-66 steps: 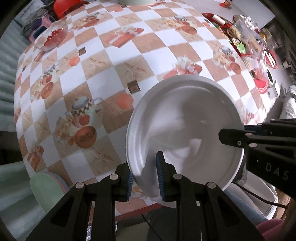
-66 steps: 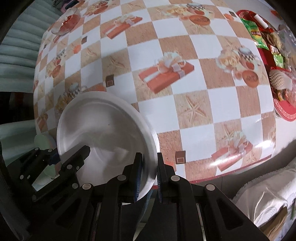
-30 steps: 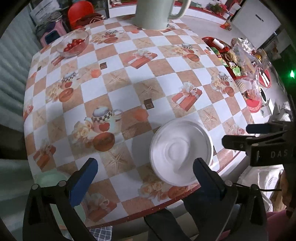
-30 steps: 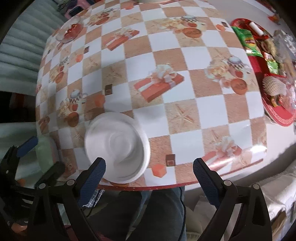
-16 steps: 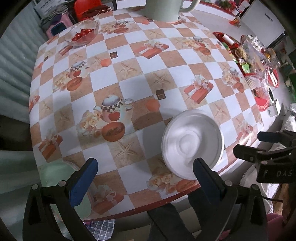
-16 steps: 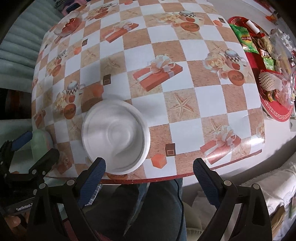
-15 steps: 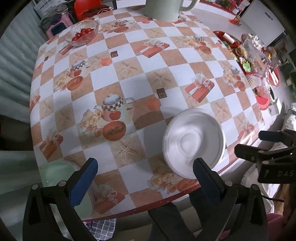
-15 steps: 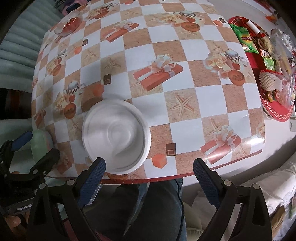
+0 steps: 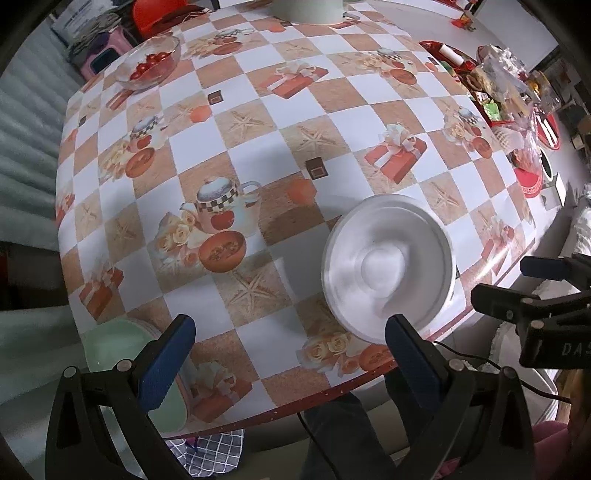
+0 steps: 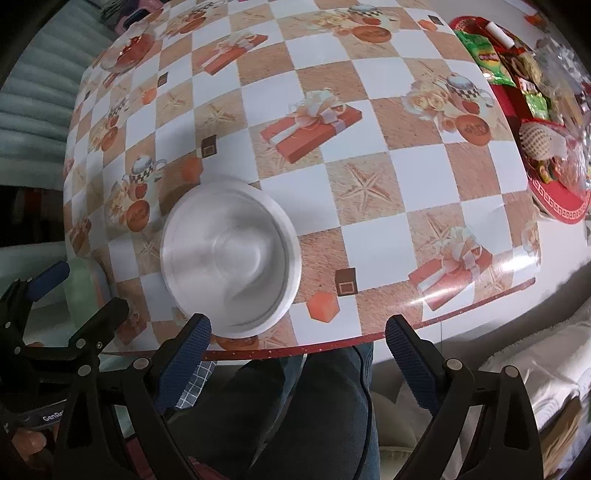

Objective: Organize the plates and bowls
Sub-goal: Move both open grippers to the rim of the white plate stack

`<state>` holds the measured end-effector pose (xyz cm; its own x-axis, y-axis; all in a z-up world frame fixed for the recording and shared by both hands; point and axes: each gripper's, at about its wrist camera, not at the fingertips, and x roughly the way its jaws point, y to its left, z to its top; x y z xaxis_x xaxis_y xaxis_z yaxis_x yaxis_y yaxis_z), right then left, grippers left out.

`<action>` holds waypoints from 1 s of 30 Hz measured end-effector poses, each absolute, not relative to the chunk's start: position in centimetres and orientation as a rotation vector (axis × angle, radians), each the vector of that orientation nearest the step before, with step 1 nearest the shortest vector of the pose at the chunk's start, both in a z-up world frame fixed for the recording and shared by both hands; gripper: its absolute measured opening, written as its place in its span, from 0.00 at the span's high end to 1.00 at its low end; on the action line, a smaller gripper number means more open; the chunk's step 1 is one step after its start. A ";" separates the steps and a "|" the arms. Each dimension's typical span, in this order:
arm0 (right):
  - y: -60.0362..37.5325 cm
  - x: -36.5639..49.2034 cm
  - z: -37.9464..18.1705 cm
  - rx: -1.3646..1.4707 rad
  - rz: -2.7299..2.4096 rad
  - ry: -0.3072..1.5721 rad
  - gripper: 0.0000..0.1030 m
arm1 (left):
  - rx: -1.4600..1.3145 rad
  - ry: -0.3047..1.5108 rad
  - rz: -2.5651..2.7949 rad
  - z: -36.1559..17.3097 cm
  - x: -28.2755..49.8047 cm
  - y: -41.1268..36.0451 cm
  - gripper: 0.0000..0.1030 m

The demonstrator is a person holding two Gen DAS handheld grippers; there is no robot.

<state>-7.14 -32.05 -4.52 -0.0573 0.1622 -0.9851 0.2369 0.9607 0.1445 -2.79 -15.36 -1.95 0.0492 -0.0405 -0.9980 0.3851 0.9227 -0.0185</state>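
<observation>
A white plate (image 9: 388, 267) lies flat on the checked tablecloth near the table's front edge, also in the right wrist view as the white plate (image 10: 231, 260). A pale green plate (image 9: 122, 354) sits at the front left corner, partly behind a finger; the same green plate (image 10: 83, 290) shows at the left of the right wrist view. My left gripper (image 9: 288, 354) hangs open above the table edge, holding nothing. My right gripper (image 10: 297, 347) is open too, over the edge just right of the white plate.
A glass bowl of red fruit (image 9: 149, 66) stands at the far left. A large pale jug (image 9: 306, 9) is at the far edge. Red trays of snacks (image 10: 532, 85) crowd the right side. A person's legs (image 10: 295, 406) are below the table edge.
Both grippers held the white plate by its rim, then let go and opened wide. They have drawn back over the front edge, and the plate now rests on the table.
</observation>
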 end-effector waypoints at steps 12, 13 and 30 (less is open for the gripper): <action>-33.0 -7.2 -5.8 0.329 -0.083 1.675 0.07 | 0.298 1.529 -0.337 -3.1 -2.8 -16.2 0.00; -33.0 -7.1 -6.0 0.326 -0.083 1.679 0.07 | 0.297 1.534 -0.334 -3.3 -2.8 -16.3 0.00; -33.6 -5.6 -8.6 0.264 -0.090 1.723 0.07 | 0.293 1.614 -0.304 -6.5 -2.2 -17.4 0.00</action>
